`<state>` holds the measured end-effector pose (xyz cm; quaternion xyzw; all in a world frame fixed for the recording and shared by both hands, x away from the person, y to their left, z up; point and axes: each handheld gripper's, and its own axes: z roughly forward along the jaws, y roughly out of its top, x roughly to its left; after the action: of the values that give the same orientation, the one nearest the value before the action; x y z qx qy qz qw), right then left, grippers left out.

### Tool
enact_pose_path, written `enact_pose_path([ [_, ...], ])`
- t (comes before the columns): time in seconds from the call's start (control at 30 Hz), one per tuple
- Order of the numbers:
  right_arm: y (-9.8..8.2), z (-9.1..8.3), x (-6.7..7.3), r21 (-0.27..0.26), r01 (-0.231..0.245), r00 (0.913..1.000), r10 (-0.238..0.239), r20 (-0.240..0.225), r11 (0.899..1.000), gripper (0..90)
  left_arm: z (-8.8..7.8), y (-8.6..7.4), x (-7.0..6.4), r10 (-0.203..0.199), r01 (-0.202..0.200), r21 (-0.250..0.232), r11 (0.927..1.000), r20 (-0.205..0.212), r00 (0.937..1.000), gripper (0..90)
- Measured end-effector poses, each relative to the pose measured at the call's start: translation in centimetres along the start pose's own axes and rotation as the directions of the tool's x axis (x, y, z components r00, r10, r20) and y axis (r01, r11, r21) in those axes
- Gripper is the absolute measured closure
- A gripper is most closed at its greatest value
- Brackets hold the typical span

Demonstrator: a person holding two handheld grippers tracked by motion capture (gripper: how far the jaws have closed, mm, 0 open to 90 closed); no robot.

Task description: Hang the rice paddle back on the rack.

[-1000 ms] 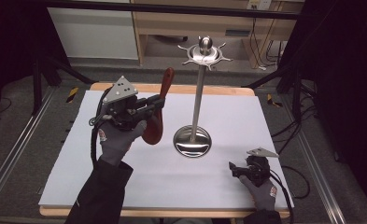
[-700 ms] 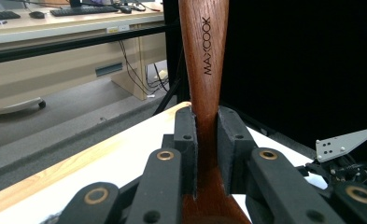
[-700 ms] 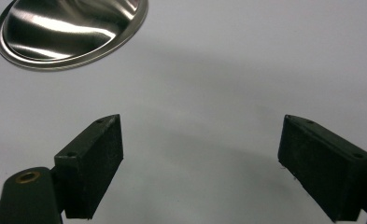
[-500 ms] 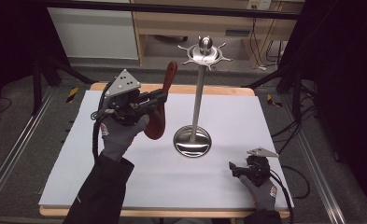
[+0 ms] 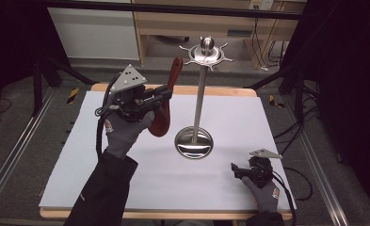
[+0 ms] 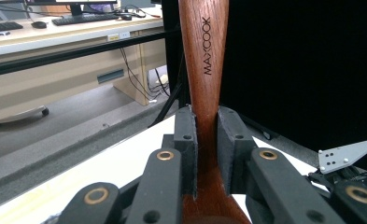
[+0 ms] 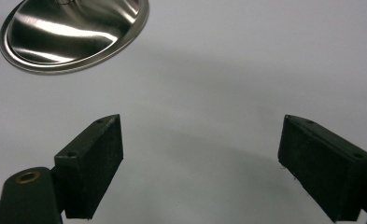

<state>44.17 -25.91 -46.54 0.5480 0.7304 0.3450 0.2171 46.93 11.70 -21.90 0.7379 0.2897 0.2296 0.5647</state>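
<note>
Lifted slightly since a second ago, the left gripper [image 5: 161,96] is clamping the wooden spoon [image 5: 166,101] beside the stand [image 5: 199,94]; the right gripper [image 5: 237,170] is resting open. Keeping the handle upright should help hooking.

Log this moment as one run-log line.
left gripper: shut on wooden spoon, lifted, handle up | right gripper: open, empty, above white table | utensil stand: upright, hooks bare
</note>
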Motion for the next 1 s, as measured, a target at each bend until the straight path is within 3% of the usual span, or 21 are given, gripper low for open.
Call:
enact_pose_path([
  [1.0,0.0,-0.1,-0.1,-0.005,0.003,1.0,-0.003,0.001,1.0,14.4,1.7,0.4,0.0,0.004,-0.005,0.026,0.9997,0.004,1.0,78.5],
])
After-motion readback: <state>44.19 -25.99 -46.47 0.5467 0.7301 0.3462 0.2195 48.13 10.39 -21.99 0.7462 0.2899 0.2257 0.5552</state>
